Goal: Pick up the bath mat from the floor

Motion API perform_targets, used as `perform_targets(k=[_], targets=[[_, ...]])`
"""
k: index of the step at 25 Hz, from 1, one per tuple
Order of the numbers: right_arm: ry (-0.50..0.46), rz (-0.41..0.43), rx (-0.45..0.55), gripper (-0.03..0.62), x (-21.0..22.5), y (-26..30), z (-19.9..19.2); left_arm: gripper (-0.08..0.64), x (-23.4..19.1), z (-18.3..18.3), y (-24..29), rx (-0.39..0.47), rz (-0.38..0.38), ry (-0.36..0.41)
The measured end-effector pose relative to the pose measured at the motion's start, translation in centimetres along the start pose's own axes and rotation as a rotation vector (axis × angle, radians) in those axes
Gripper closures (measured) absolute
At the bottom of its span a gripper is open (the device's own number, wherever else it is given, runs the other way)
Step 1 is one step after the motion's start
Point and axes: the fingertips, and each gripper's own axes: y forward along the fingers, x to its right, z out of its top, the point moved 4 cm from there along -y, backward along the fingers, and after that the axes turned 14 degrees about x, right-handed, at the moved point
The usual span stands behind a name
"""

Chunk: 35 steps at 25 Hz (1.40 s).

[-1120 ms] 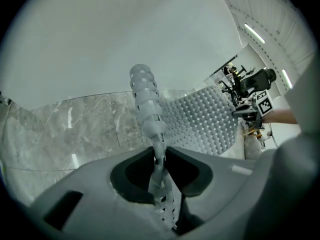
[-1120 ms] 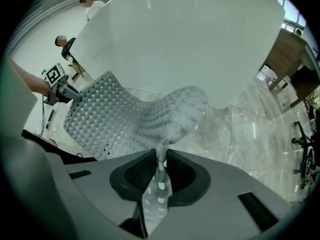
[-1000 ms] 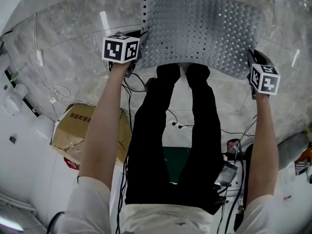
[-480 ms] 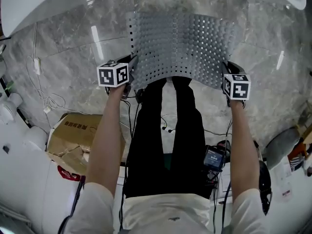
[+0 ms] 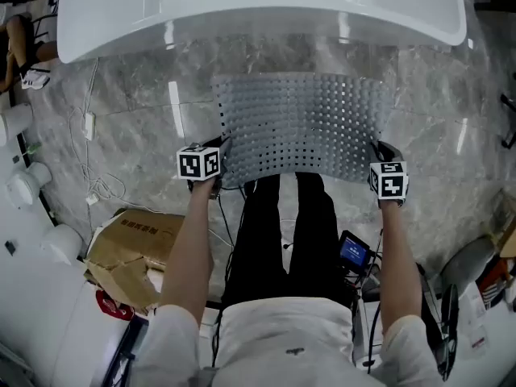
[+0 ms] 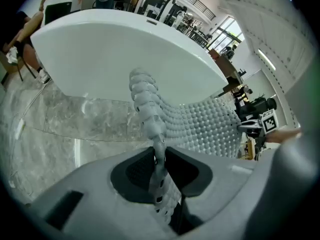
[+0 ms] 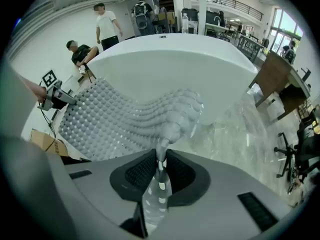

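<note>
With fingers nearly closed, my left gripper [image 6: 158,156] and right gripper [image 7: 161,164] pinch the near corners of the limp, probably light bath mat [image 5: 302,123].

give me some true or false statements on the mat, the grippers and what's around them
1. The left gripper is shut on an edge of the bath mat. True.
2. The right gripper is empty. False: it is shut on the mat's opposite edge.
3. The mat lies flat on the floor. False: it is held up, spread between the two grippers.
4. A white bathtub stands beyond the mat. True.
5. A cardboard box sits at the person's right. False: it sits at their left.
</note>
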Motion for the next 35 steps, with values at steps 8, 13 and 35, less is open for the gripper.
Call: perform_targets(k=[8,13,35], targets=[[-0.139,-0.063,0.136,0.531,-0.1,-6.9,8.6,0.483,-0.4,5.6,-7.6,0.106,0.013,0.037],[-0.168,-0.114,0.254,0.531,-0.5,-10.8,14.5,0.483,-0.4,10.5,-11.6,0.223,-0.002,0.051],[-0.253,-0.280,0.693,0.532,-0.6,-25.5,35.9,0.491,2.9,31.6,-28.0,0.661,-0.083,0.225]])
